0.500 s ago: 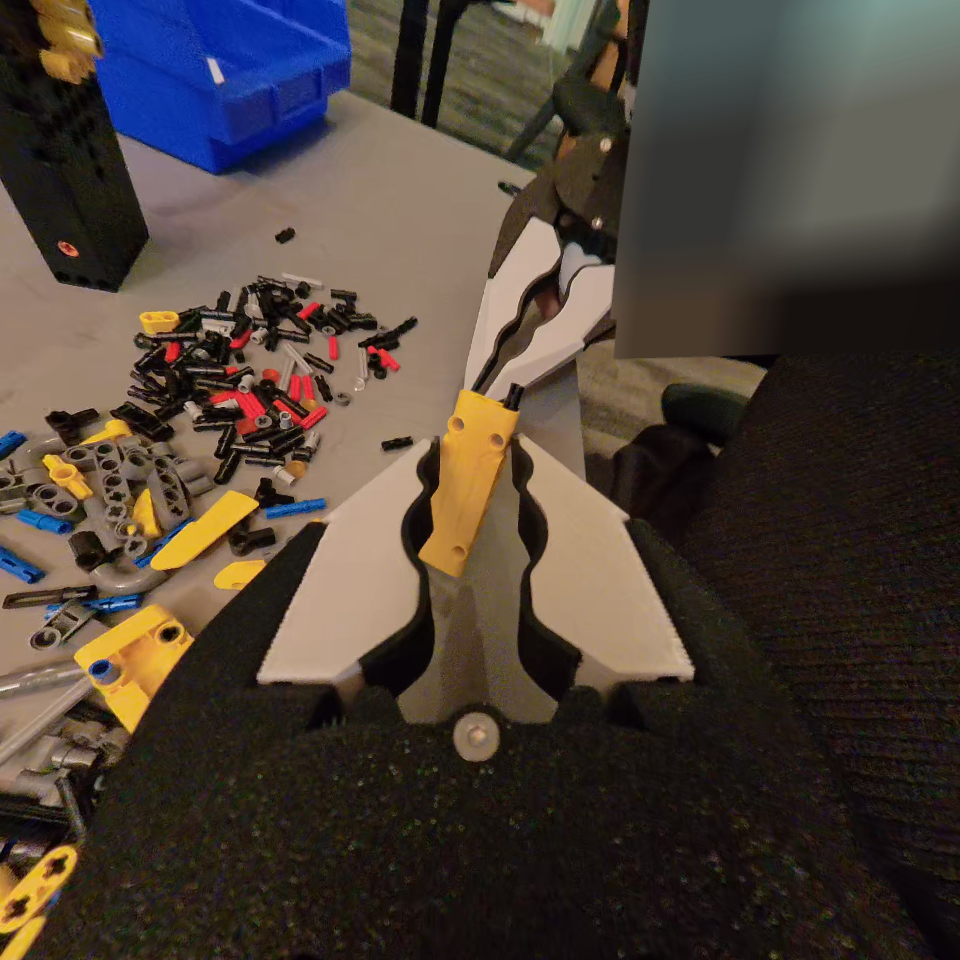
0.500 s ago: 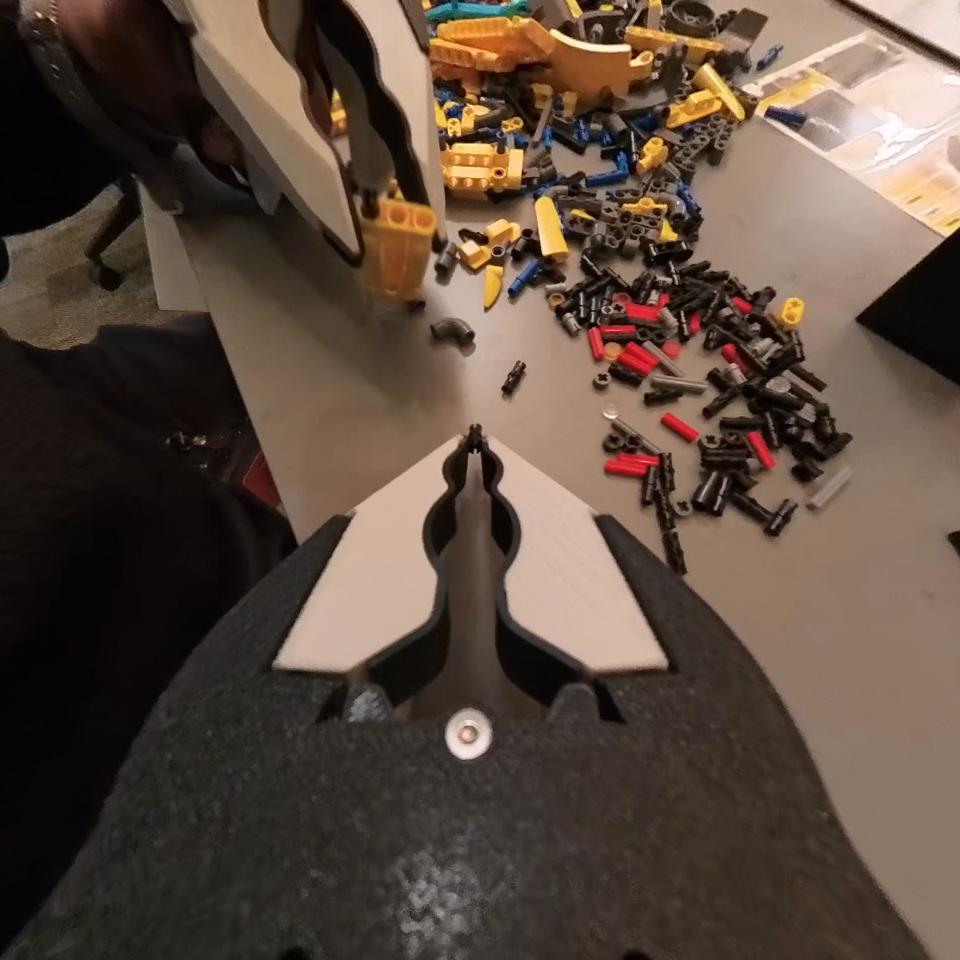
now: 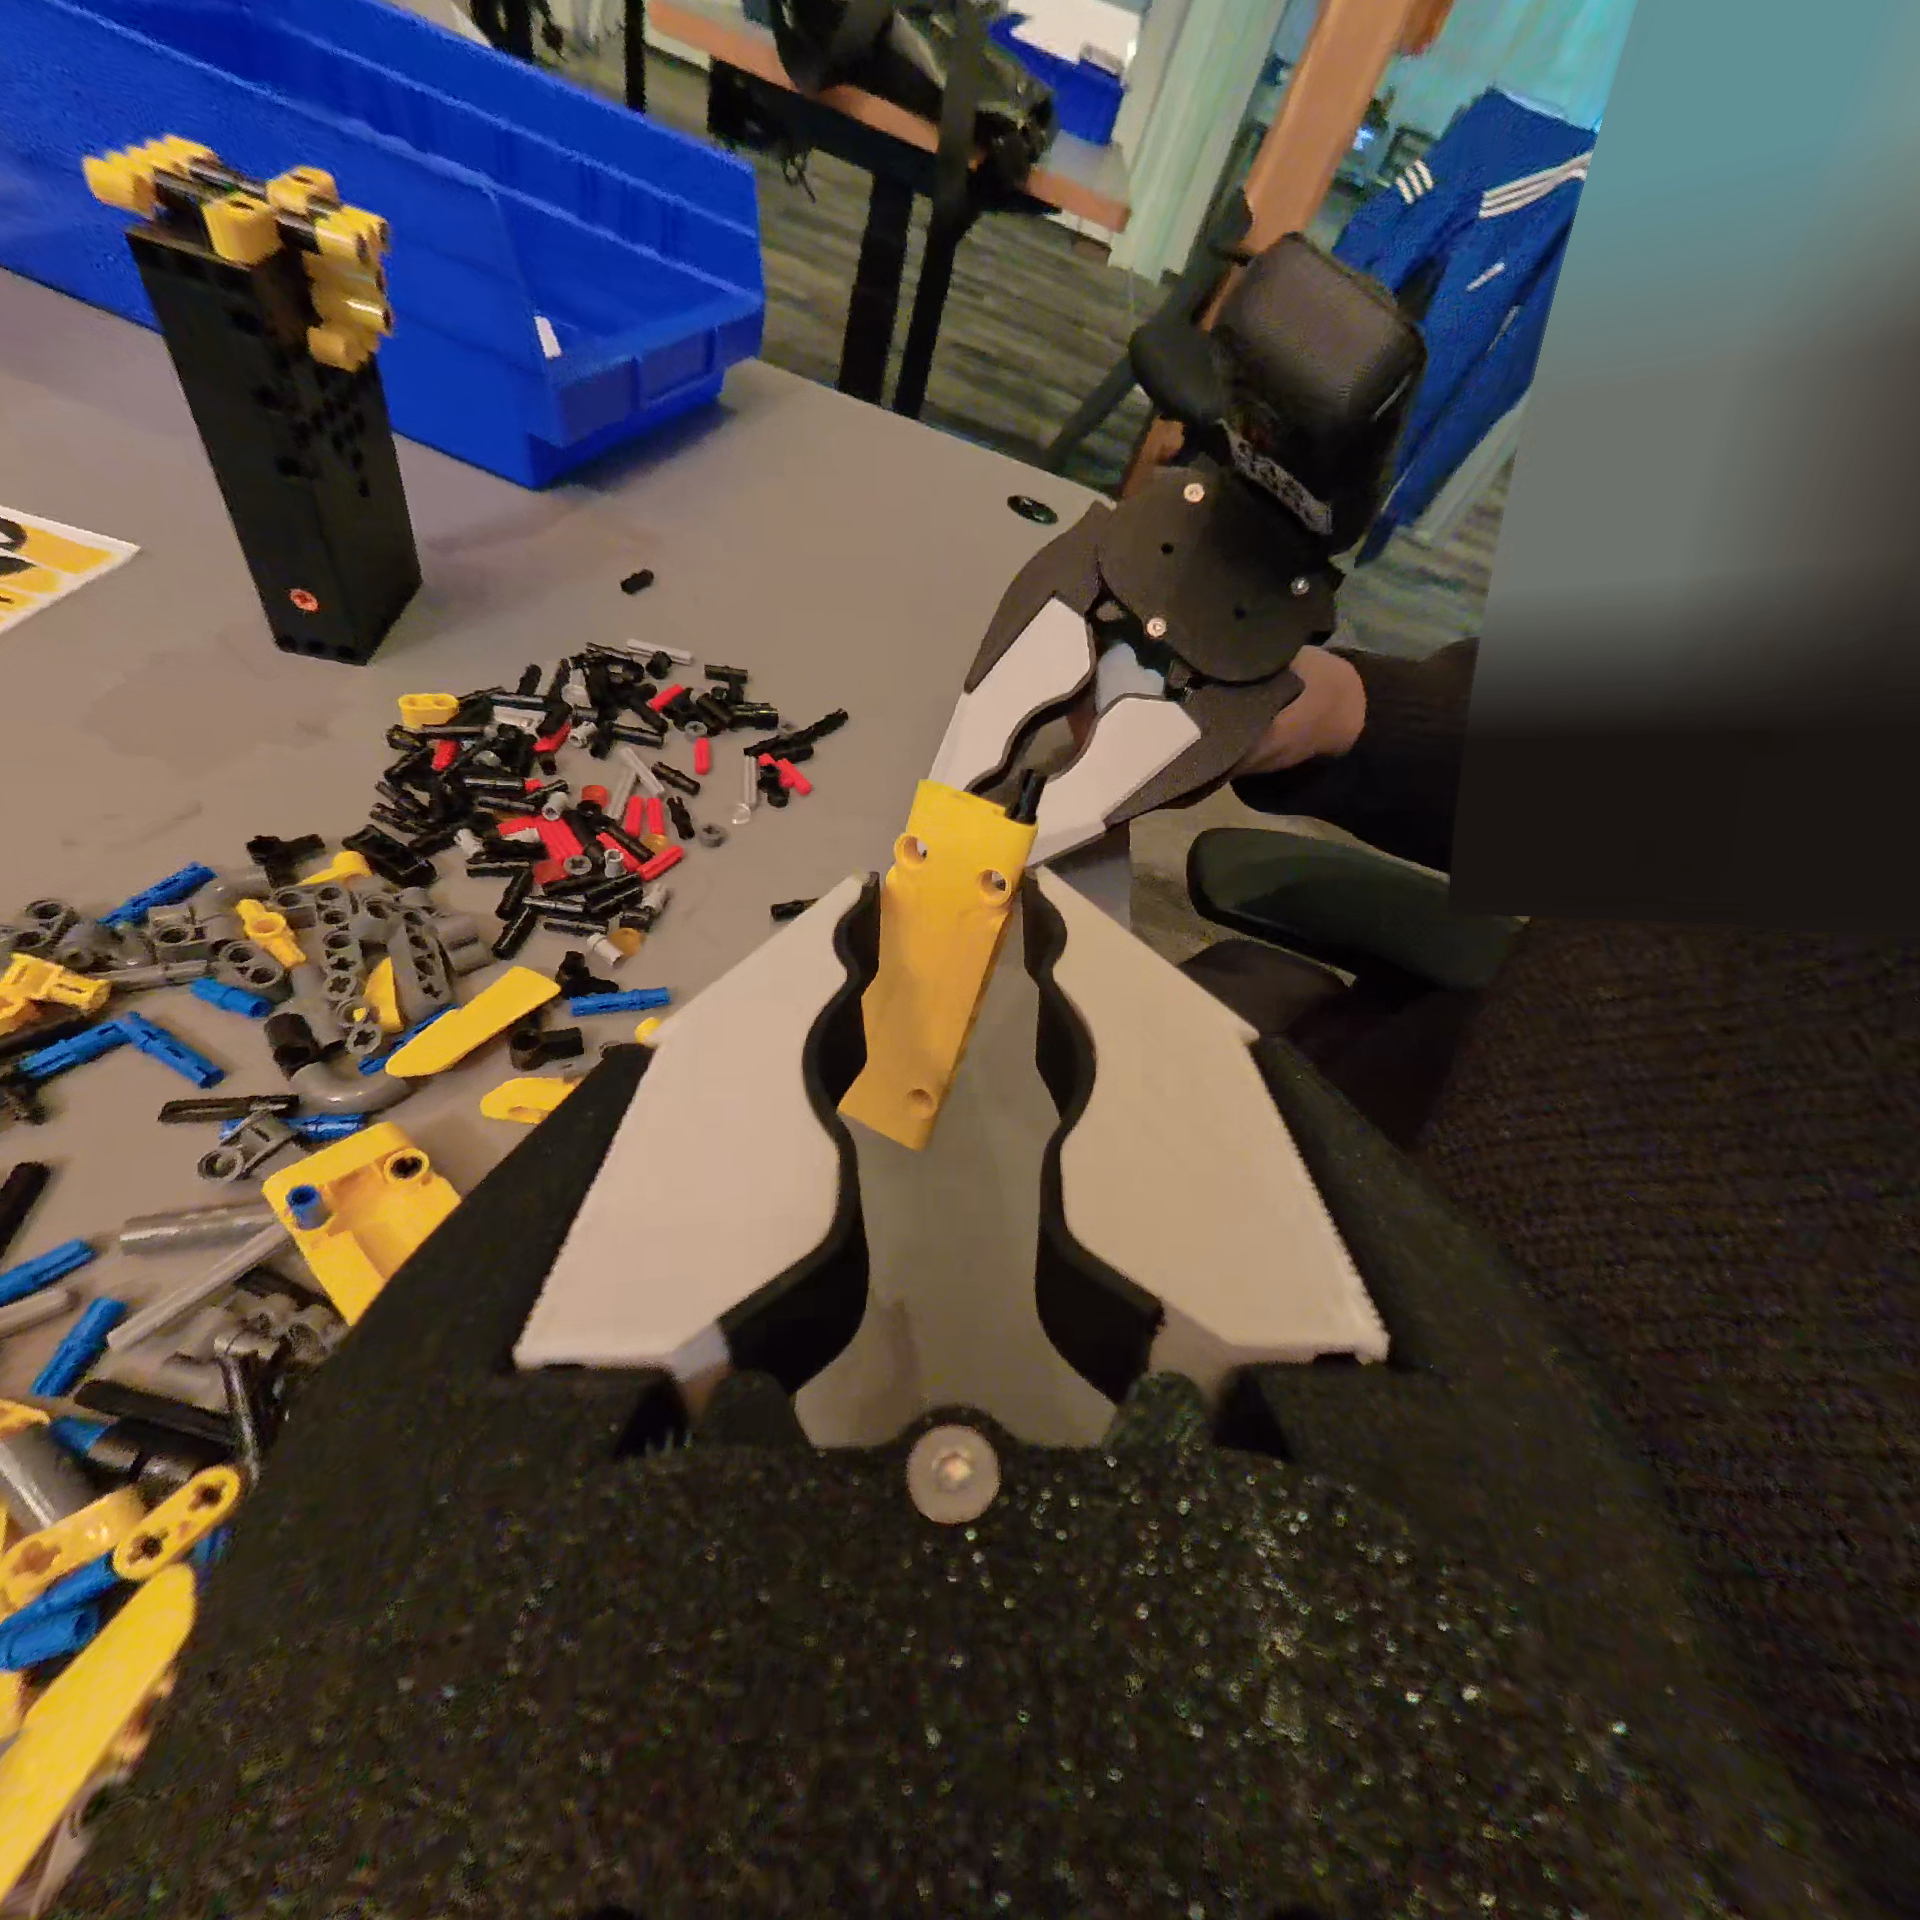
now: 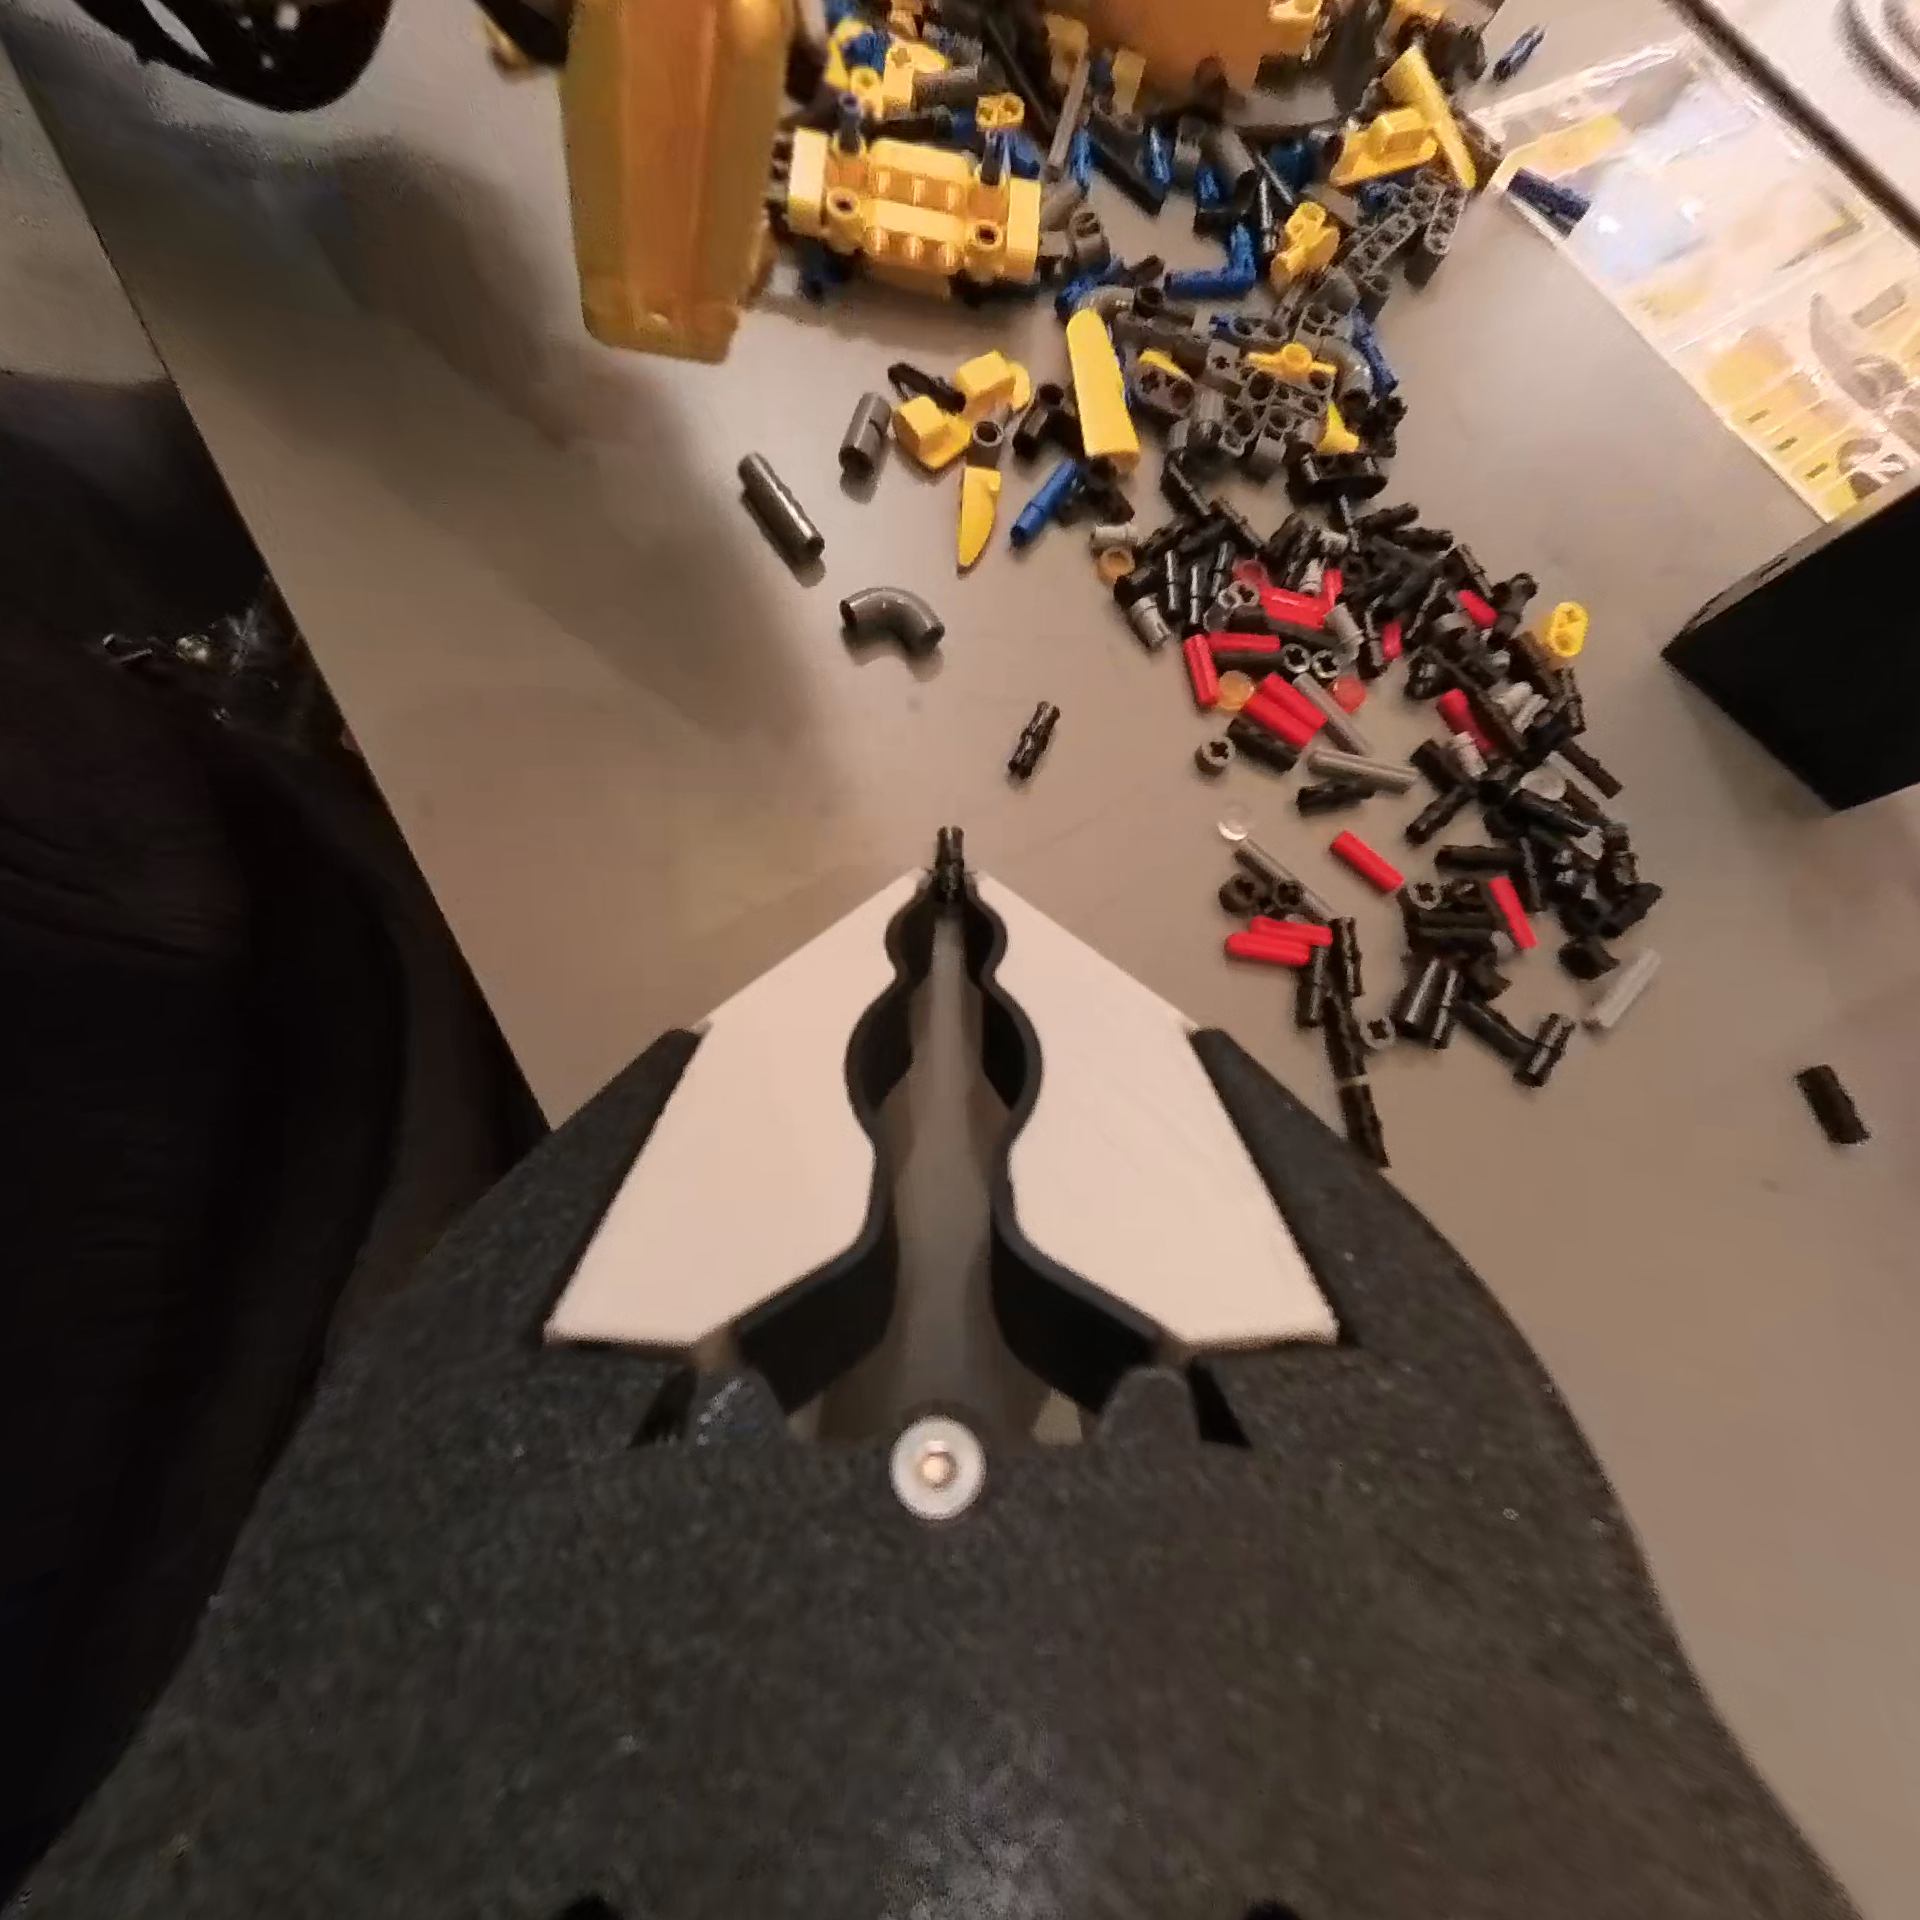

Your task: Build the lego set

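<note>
Clamping a yellow panel piece [image 3: 935,987] by its long sides, the left gripper [image 3: 951,881] has its fingers closed on it. The piece stands tilted between them, its holed upper end poking past the fingertips, held in the air above the near edge of the grey table [image 3: 831,499].

Just beyond that upper end is the right gripper [image 4: 948,878]. Its fingers are pinched almost together on a small black pin [image 4: 948,852], which sticks out from their very tips. In the left wrist view the pin sits at the far top corner of the yellow piece. It looks to be touching there, though whether it has entered a hole cannot be told from this angle. In the right wrist view the yellow piece is a blurred shape at the top edge.

Below the grippers on the table lie a loose black pin [image 4: 1034,740] and a grey elbow piece [image 4: 891,615]. Near them is a spread of black and red pins [image 3: 603,790], with a heap of grey, blue and yellow parts [image 3: 312,966] beside it.

Farther back stands a black tower [image 3: 281,416] capped with yellow pieces. A blue bin [image 3: 468,229] is behind it, and a printed sheet [image 4: 1714,260] lies off to the side.
</note>
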{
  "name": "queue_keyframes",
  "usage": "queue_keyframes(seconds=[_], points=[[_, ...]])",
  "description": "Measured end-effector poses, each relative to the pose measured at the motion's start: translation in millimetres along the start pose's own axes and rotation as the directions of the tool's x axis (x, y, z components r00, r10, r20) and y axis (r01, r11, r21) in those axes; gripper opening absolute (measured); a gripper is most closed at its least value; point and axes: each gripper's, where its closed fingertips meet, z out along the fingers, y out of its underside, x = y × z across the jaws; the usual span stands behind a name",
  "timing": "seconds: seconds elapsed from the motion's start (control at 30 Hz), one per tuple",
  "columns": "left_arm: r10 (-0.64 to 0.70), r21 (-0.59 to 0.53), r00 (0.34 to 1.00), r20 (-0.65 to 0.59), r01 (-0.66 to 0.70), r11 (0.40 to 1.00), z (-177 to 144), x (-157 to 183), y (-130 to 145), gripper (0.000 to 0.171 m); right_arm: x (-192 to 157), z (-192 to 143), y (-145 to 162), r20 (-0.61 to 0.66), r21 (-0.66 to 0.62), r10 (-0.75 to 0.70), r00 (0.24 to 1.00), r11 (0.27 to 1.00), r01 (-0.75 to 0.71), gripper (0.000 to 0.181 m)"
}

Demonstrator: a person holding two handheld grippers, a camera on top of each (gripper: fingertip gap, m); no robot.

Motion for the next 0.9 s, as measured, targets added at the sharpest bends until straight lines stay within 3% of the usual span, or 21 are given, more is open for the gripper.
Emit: queue_keyframes(seconds=[0.2,0.33,0.5,0.63,0.77,0.9], points=[[-0.01,0.0,0.999,0.034,0.01,1.0,0,6,5,0.027,-1,-1,1,0.026,0.0,0.023,0.999,1.0,-0.023,0.005],[-0.012,-0.014,1.0,0.011,0.012,1.0,5,12,7,0.027,-1,-6,1,0.022,0.021,0.015,1.0,1.0,-0.016,0.022],[-0.059,-0.035,0.994,-0.096,0.056,0.998,15,23,12,0.027,-4,-24,-25,0.073,0.199,0.075,0.995,0.976,-0.088,0.024],[-0.12,-0.107,0.961,-0.251,0.095,0.99,23,40,24,0.027,-37,-42,-70,0.204,0.44,-0.094,0.974,0.898,-0.006,0.03],[-0.13,-0.174,0.932,-0.338,0.074,0.982,27,53,31,0.027,-55,-38,-73,0.174,0.487,-0.309,0.935,0.852,0.192,0.034],[-0.147,-0.21,0.911,-0.386,0.068,0.975,29,63,35,0.027,-73,-40,-67,0.275,0.467,-0.358,0.892,0.861,0.202,0.03]])
